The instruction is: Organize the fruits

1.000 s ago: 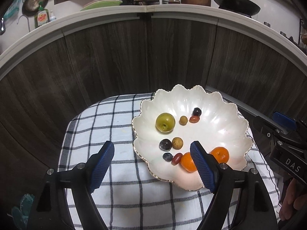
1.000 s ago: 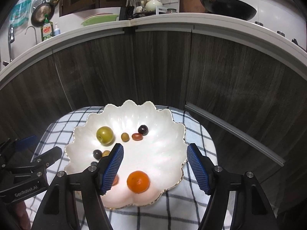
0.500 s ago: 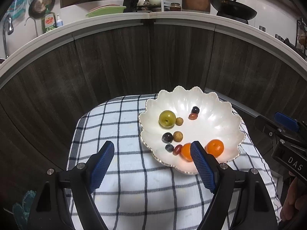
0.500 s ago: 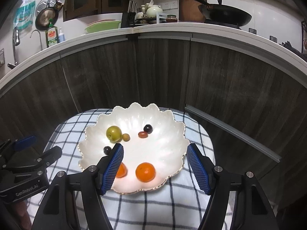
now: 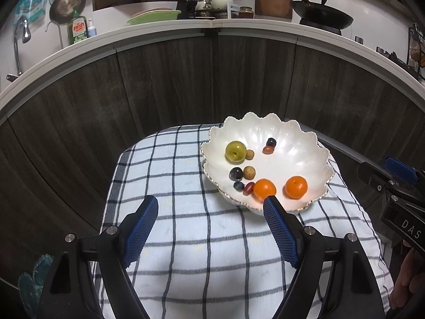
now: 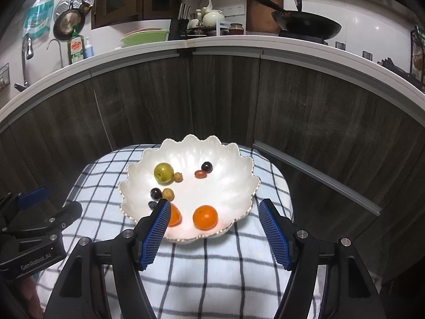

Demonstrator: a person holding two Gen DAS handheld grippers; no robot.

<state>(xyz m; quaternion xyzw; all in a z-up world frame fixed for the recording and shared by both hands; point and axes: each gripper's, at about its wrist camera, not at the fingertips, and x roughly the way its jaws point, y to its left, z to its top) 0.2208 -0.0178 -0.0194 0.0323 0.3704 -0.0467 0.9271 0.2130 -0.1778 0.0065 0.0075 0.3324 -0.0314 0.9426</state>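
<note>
A white scalloped bowl stands on a checked cloth. In it lie a green fruit, two oranges, dark plums, and small tan and red fruits. My left gripper is open and empty, over the cloth in front and left of the bowl. My right gripper is open and empty, just in front of the bowl; its left finger hides part of the second orange.
The checked cloth covers a small table that stands against dark wood cabinet fronts. A white counter above holds a wok, dishes and bottles. The other gripper shows at each view's edge.
Both grippers have drawn back and up from the bowl, which looks smaller and farther. The fruits have not moved. Both grippers stay open.
</note>
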